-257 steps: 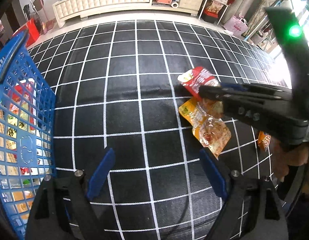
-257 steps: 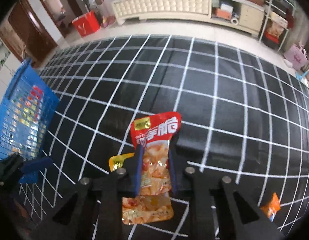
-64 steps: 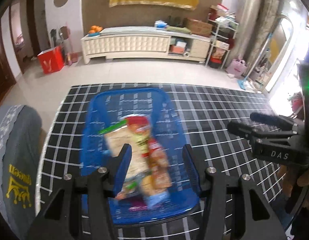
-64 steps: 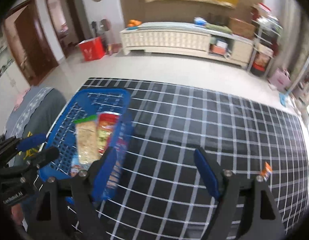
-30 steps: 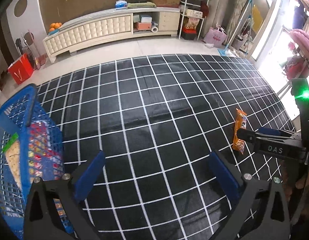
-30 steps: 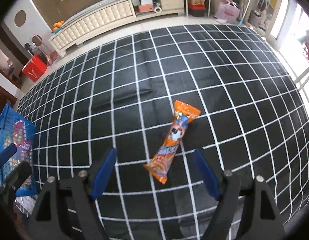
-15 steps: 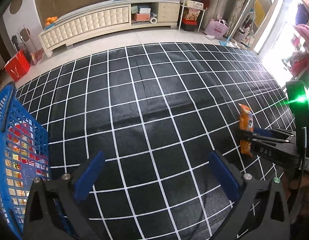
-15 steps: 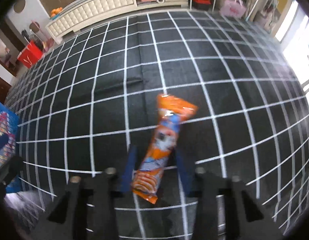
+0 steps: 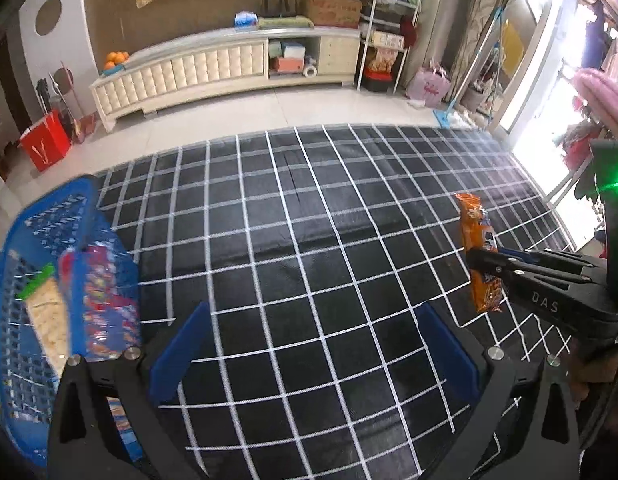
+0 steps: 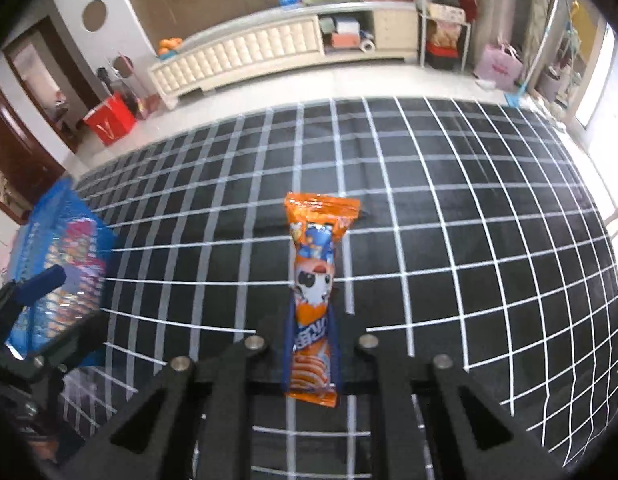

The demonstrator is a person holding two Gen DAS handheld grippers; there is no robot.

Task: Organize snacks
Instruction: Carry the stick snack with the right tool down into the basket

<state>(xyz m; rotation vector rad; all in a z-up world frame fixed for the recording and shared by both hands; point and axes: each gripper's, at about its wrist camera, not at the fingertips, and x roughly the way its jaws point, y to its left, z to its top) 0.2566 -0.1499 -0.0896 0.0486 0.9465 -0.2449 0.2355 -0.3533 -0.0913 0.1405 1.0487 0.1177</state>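
My right gripper (image 10: 311, 344) is shut on a long orange snack packet (image 10: 315, 280) with a cartoon face and holds it upright above the black grid mat. The same packet (image 9: 477, 236) and right gripper (image 9: 485, 260) show at the right of the left wrist view. My left gripper (image 9: 313, 344) is open and empty over the mat. A blue plastic basket (image 9: 33, 240) with several snack packs stands at the left. It also shows in the right wrist view (image 10: 49, 236).
The black mat with white grid lines (image 9: 309, 208) covers the floor. A long white cabinet (image 9: 213, 68) runs along the far wall. A red bag (image 9: 45, 146) stands at the far left, shelves and a pink bag (image 9: 429, 86) at the far right.
My right gripper has shut on the orange packet and lifted it off the mat. Both grippers have tilted up, so more of the room shows. The basket is nearer in the left view.
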